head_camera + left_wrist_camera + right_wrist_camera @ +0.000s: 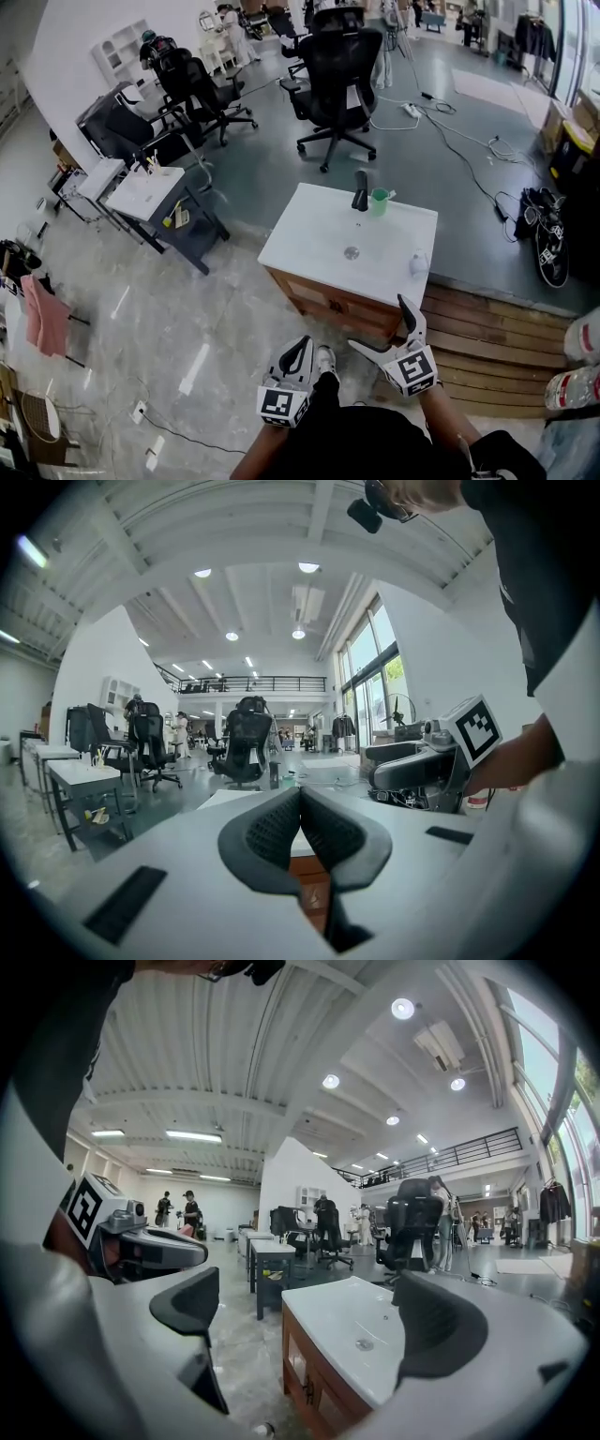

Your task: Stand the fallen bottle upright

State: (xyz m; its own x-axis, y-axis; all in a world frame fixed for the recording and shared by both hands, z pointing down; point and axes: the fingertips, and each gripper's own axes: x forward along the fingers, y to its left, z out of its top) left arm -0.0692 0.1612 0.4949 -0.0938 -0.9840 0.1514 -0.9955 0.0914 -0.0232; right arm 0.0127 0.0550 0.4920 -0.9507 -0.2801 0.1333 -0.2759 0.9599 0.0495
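Observation:
A small pale bottle (418, 263) lies on its side near the right edge of the white sink top (309, 234), right of the drain (352, 252). At the sink's back stand a black faucet (360, 190) and a green cup (378, 201). Both grippers are held low in front of the cabinet, short of the sink. My left gripper (298, 359) (300, 794) is shut with nothing in it. My right gripper (380, 323) (314, 1297) is open and empty, pointing toward the sink top (337, 1321). In the right gripper view the bottle is hidden.
The sink sits on a wooden cabinet (323, 300). Wooden steps (487, 337) run to the right, with plastic bottles (574, 384) at their edge. A grey cart (155, 202) stands to the left, and office chairs (333, 75) beyond. Cables and shoes (548, 234) lie on the floor at right.

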